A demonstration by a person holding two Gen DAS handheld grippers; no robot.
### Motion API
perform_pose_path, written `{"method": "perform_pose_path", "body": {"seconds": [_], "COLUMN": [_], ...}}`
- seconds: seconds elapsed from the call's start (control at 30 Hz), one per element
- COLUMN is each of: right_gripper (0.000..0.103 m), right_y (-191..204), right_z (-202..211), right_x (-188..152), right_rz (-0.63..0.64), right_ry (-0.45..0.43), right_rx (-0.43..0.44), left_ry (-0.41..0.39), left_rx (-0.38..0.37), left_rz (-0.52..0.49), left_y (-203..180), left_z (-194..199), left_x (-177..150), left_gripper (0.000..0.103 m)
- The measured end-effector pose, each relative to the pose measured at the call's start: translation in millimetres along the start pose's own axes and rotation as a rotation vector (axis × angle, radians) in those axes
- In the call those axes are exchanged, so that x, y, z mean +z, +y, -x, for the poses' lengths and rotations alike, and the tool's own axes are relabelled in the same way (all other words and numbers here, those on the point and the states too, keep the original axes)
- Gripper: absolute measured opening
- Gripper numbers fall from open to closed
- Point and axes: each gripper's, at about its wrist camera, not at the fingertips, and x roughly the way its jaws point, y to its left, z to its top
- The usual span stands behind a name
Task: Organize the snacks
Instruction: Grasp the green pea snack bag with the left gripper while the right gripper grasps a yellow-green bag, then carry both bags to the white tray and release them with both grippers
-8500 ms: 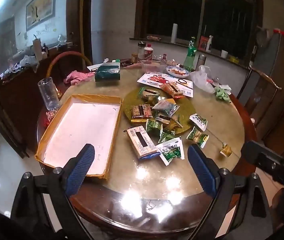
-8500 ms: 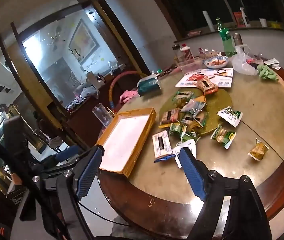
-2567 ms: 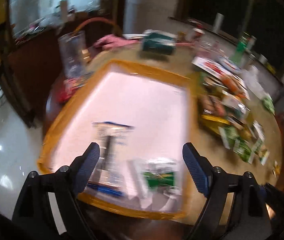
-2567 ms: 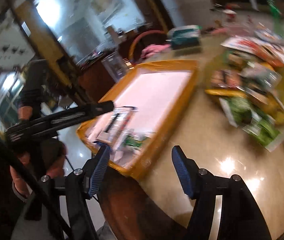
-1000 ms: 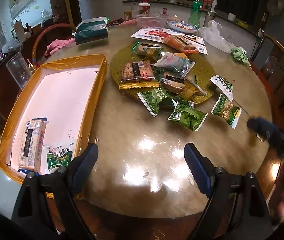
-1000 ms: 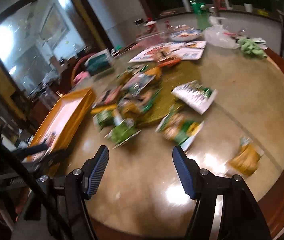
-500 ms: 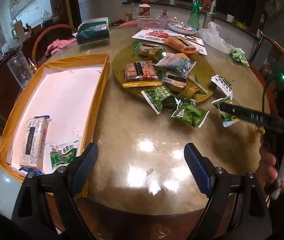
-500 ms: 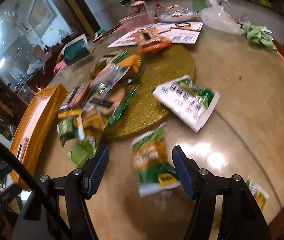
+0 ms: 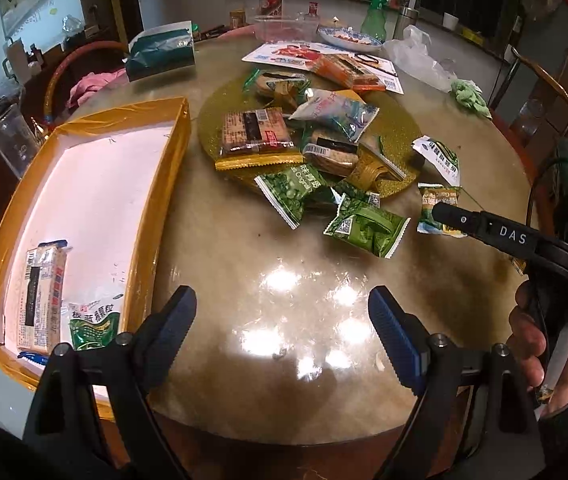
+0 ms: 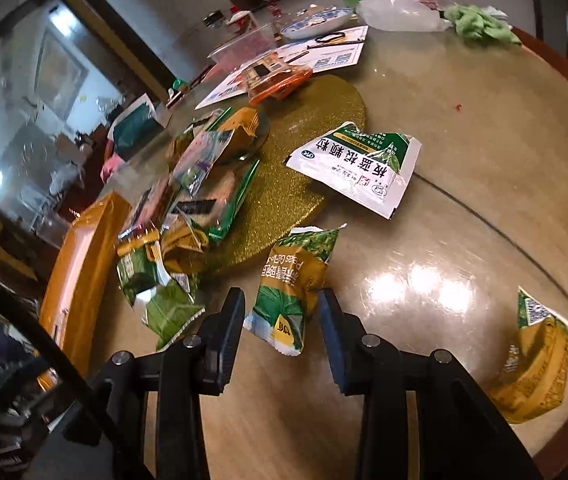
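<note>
The round table has a glossy, marble-like top with a dark wood rim. On it lies a gold glitter disc carrying a loose heap of crinkled foil and plastic snack packs.

The tray is rectangular, w/ shiny gold walls and a flat white floor. It holds 2 packs at its near end: a long cracker pack and a green-white sachet.

The right gripper has just been closing its jaws. Between them lies a green-and-yellow pea packet, puffy, w/ a serrated white bottom seam, flat on the table just off the disc's edge. Pads stand narrow, close to both sides of the packet, but firm contact I cannot tell. In the left wrist view the same packet is under the black finger.

The left gripper is wide, nothing between its blue ribbed pads, above bare table near the tray.

Other loose packs near: 1 white-green sachet and 1 yellow-green packet by the table edge.
</note>
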Motion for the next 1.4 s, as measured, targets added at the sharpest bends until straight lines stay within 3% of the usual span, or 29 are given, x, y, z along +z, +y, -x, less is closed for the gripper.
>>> {"method": "perform_pose_path", "body": {"seconds": [0.03, 0.07, 0.27, 0.43, 0.5, 0.53, 0.6, 0.63, 0.67, 0.83, 1.0, 1.4], "right_gripper": [0.031, 0.016, 0.013, 0.013, 0.013, 0.013, 0.013, 0.013, 0.013, 0.013, 0.013, 0.014], "right_y": [-0.5, -1.2, -13.5, -8.2, -2.2, -0.5, 0.7, 0.3, 0.9, -1.0, 3.3, 18.5], "right_z": [0.3, 0.8, 22.2, 33.9, 34.7, 34.7, 33.6, 33.0, 32.1, 33.0, 30.8, 29.3], "right_x": [-0.2, -1.5, -32.3, -58.8, -63.1, -63.4, -62.7, -62.2, -61.4, -63.0, -63.1, -68.3], "right_rz": [-0.009, -0.018, -0.061, -0.044, -0.001, 0.009, 0.011, 0.011, 0.013, 0.015, 0.034, 0.1], "right_ry": [0.0, 0.0, -0.009, -0.035, -0.062, -0.066, -0.069, -0.069, -0.069, -0.065, -0.063, -0.087], "right_rx": [-0.008, -0.021, 0.014, 0.024, -0.005, -0.016, -0.017, -0.015, -0.013, 0.007, 0.0, -0.093], "left_ry": [0.007, 0.018, 0.104, 0.142, 0.142, 0.149, 0.167, 0.157, 0.125, 0.072, 0.014, 0.009], "left_rx": [-0.008, -0.02, -0.132, -0.159, -0.143, -0.1, -0.067, -0.052, -0.011, 0.022, 0.007, -0.033], "left_rz": [0.003, 0.007, 0.03, 0.096, 0.097, 0.078, 0.078, 0.07, 0.049, -0.069, -0.082, -0.03], "left_y": [-0.3, -1.2, -16.3, -32.1, -39.9, -46.2, -48.8, -49.2, -49.9, -48.6, -28.2, 2.6], "left_z": [-2.3, -5.5, -38.3, -65.6, -70.7, -77.0, -87.8, -89.3, -85.7, -64.9, -38.6, -26.8], "left_x": [1.3, 3.3, 25.8, 53.5, 57.5, 58.4, 56.7, 54.2, 50.9, 17.5, -25.6, -43.5], "left_gripper": [0.088, 0.088, 0.088, 0.088, 0.088, 0.087, 0.076, 0.069, 0.054, 0.03, 0.026, 0.025]}}
